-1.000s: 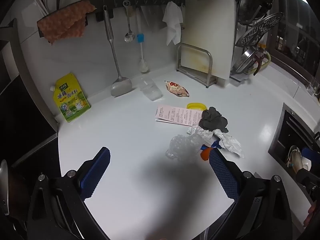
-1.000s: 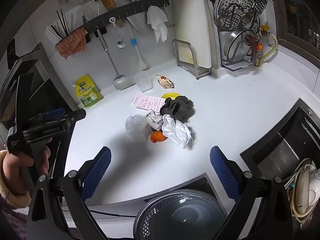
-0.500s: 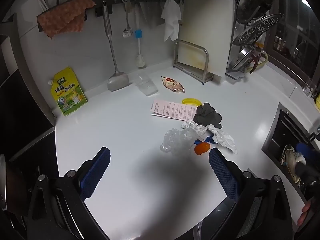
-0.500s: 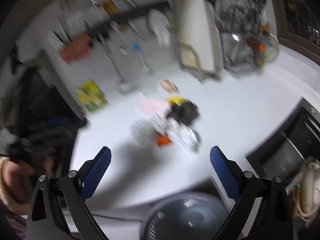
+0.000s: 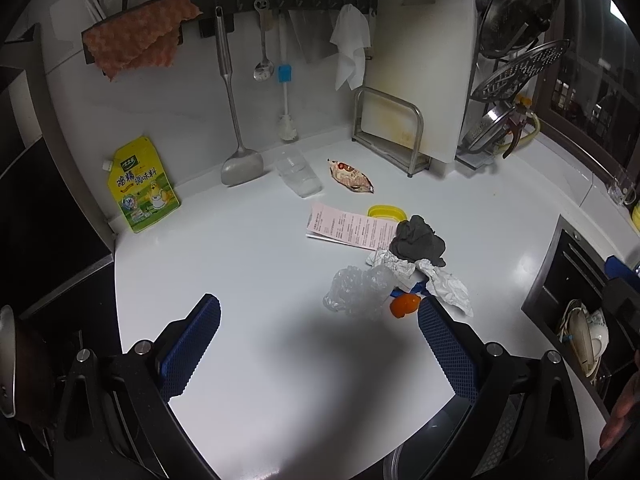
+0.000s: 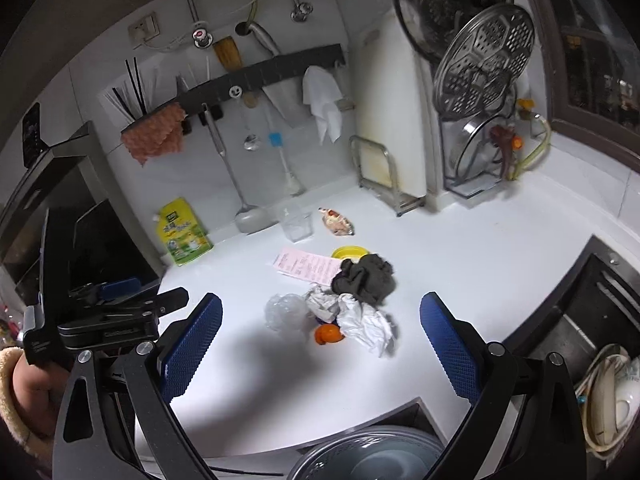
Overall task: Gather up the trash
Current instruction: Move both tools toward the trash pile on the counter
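A pile of trash lies mid-counter: clear crumpled plastic (image 5: 358,290) (image 6: 285,312), an orange peel (image 5: 405,305) (image 6: 328,334), crumpled white paper (image 5: 446,286) (image 6: 366,326), a dark grey rag (image 5: 418,240) (image 6: 364,278), a pink receipt (image 5: 348,229) (image 6: 306,264), a yellow lid (image 5: 386,212) (image 6: 348,251) and a snack wrapper (image 5: 351,176) (image 6: 336,222). My left gripper (image 5: 318,344) is open and empty, just short of the pile. My right gripper (image 6: 320,344) is open and empty above the counter's front edge. The left gripper also shows in the right wrist view (image 6: 120,312).
A clear plastic cup (image 5: 298,174) and a yellow seasoning pouch (image 5: 142,186) stand by the back wall under hanging utensils. A cutting board rack (image 5: 390,132) stands at the back right. A mesh bin (image 6: 368,454) sits below the counter front. A sink (image 6: 592,344) is at the right.
My left gripper has drawn back and up slightly, so the pile sits farther ahead. My right gripper has swung and moved closer to the pile. Both stay open.
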`<state>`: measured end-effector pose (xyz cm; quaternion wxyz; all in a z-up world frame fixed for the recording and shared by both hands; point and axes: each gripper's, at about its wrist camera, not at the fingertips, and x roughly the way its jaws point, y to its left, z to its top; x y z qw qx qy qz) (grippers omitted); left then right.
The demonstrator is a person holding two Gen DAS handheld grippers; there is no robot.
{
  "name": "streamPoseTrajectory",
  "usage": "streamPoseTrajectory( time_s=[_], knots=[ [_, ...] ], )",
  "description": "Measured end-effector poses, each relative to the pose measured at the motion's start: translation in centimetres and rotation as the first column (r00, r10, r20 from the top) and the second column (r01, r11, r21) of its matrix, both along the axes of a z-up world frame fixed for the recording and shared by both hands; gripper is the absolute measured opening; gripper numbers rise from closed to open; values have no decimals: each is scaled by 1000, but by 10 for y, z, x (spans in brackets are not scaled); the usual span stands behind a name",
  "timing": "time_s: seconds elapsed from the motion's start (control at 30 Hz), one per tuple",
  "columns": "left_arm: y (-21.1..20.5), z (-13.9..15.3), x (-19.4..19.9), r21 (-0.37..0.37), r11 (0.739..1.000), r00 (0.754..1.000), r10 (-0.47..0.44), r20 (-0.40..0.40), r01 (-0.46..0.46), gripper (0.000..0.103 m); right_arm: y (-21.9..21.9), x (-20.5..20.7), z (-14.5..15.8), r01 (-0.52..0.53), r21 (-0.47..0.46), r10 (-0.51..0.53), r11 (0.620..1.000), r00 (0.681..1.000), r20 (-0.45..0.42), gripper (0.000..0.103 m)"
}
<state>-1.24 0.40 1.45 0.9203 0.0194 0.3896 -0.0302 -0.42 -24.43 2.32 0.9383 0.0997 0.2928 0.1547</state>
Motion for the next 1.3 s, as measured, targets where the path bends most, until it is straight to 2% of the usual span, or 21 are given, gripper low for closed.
streamPoseTrajectory(
  time_s=[0.07,0.2,0.87,1.3],
  knots=[
    [1,3,0,-3,1000,1000,-2,1,2,97,-2,5,-3,40,3,-40,999,999,-17,94],
    [3,6,-2,-3,1000,1000,1,4,-1,97,2,13,-6,54,-32,-55,998,998,-30,94],
    [11,4,0,2,1000,1000,17,-2,-17,97,20,26,-21,-45,-92,33,995,992,-124,94],
    [12,-7,11,-1,1000,999,-3,-34,3,97,16,29,-39,-35,-88,17,995,981,-193,94]
  ],
)
